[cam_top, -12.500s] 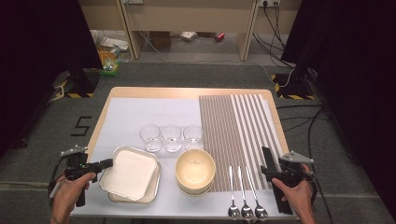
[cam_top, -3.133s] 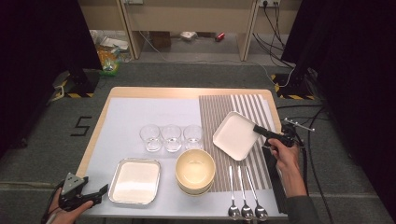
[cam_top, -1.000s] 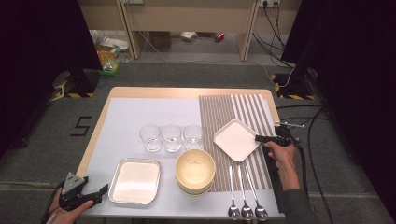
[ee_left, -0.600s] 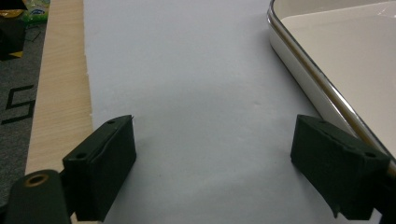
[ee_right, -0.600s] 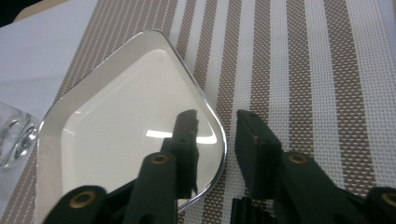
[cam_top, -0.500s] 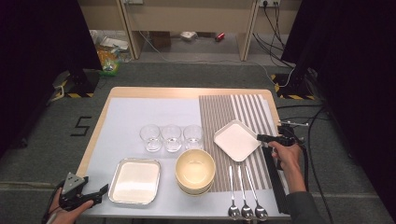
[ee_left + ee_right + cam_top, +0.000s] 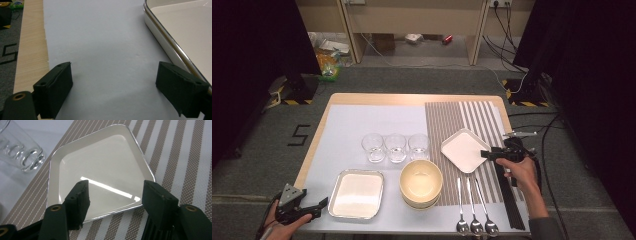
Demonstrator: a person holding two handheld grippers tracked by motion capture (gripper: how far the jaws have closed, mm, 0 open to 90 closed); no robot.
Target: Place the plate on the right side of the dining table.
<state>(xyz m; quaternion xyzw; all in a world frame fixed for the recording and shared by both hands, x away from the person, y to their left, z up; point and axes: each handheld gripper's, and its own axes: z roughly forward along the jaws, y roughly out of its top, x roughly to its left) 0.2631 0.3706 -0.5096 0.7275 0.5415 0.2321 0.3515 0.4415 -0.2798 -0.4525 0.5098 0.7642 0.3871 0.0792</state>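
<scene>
I see the table (image 7: 317, 145) first, with a white sheet on its left part and a striped placemat (image 7: 462, 120) on its right part. On the placemat lies the square white plate (image 7: 464, 150), flat, with one corner turned toward my right gripper (image 7: 486, 154). A second square plate (image 7: 357, 193) rests on the white sheet near the front edge, and a stack of bowls (image 7: 421, 183) stands just beside it. Behind them three glasses (image 7: 395, 147) stand in a row, and three spoons (image 7: 473, 210) lie in front of the placemat.

My right gripper has just been opening its jaws. In the right gripper view they stand apart above the near corner of the plate (image 7: 100, 175), and the pads do not press on it. My left gripper (image 7: 319, 205) is wide open over the bare sheet, holding nothing, with the second plate's rim (image 7: 160, 32) just beside one jaw.
</scene>
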